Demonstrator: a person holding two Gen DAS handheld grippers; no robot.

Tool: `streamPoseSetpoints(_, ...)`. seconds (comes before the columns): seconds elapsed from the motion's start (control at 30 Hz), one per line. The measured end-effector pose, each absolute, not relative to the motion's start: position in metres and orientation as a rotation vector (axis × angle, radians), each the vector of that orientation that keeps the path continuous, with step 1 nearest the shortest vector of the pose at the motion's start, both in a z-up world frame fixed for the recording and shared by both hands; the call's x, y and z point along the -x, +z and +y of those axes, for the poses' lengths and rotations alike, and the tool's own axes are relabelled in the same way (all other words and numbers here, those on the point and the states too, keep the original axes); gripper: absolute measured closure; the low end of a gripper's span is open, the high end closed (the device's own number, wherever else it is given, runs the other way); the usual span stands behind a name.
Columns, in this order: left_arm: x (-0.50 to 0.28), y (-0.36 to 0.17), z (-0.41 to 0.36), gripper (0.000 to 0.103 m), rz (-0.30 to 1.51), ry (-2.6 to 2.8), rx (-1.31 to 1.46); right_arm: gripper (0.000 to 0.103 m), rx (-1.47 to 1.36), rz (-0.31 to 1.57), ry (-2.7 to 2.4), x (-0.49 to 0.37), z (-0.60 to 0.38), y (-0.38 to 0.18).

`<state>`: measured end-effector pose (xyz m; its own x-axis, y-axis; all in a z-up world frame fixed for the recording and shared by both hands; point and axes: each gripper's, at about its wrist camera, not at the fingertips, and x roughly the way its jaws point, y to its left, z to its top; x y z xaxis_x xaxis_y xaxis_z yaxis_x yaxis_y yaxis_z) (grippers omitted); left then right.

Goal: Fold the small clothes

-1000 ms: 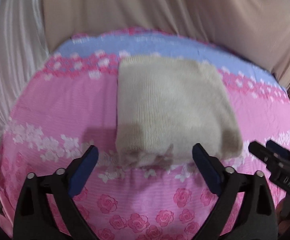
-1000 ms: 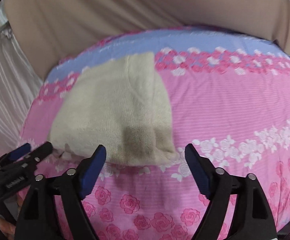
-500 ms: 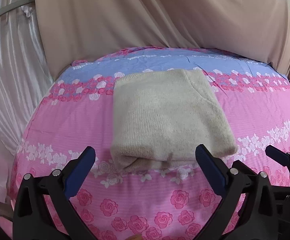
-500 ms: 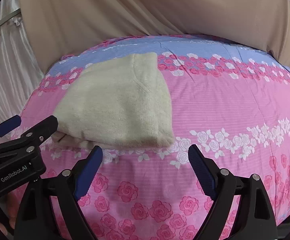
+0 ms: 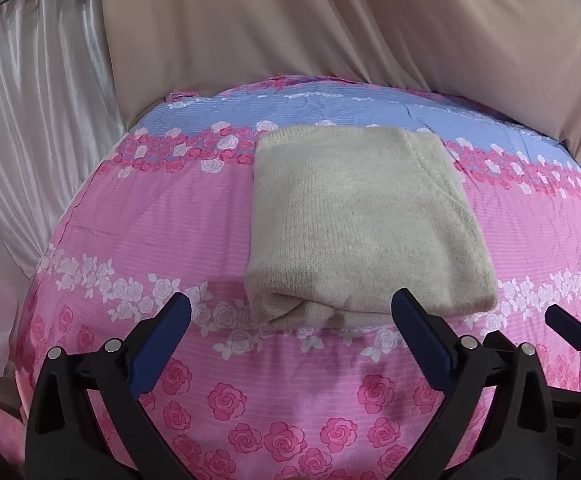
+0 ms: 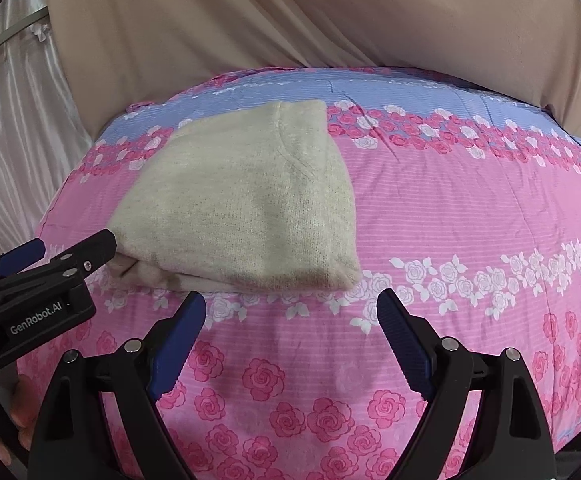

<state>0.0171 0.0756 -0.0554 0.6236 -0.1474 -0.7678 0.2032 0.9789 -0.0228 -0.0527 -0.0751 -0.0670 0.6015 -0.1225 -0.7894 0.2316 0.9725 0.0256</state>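
Note:
A beige knitted garment (image 5: 358, 220) lies folded into a thick rectangle on the pink floral bedsheet (image 5: 150, 220). It also shows in the right wrist view (image 6: 250, 208), left of centre. My left gripper (image 5: 290, 320) is open and empty, just in front of the garment's near folded edge, not touching it. My right gripper (image 6: 290, 316) is open and empty, in front of the garment's near right corner. The left gripper's fingers (image 6: 90, 248) show at the left edge of the right wrist view. A blue fingertip (image 5: 566, 326) of the right gripper shows at the right edge of the left wrist view.
The bedsheet (image 6: 470, 208) has a blue band (image 5: 330, 108) along its far side. A beige curtain (image 5: 330, 20) hangs behind the bed. A white satin curtain (image 5: 30, 120) hangs at the left.
Both grippers have pulled back and up from the folded garment, so more of the bed and curtain shows. The garment lies still as folded.

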Motion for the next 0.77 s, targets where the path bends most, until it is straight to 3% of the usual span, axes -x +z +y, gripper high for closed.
streamPoseSetpoints(0.43, -0.016, -0.076, 0.085, 0.005, 0.928, -0.193, -0.040, 0.018, -0.156, 0.951, -0.231, 0.046, -0.076, -0.079)
streamPoseSetpoints(0.57, -0.013, -0.075, 0.083, 0.016, 0.917, -0.185, -0.059, 0.017, -0.142, 0.953, -0.225, 0.045, -0.073, -0.080)
streamPoseSetpoints(0.77, -0.010, -0.073, 0.078, 0.016, 0.908, -0.193, -0.082, 0.017, -0.140, 0.948, -0.227, 0.045, -0.073, -0.079)
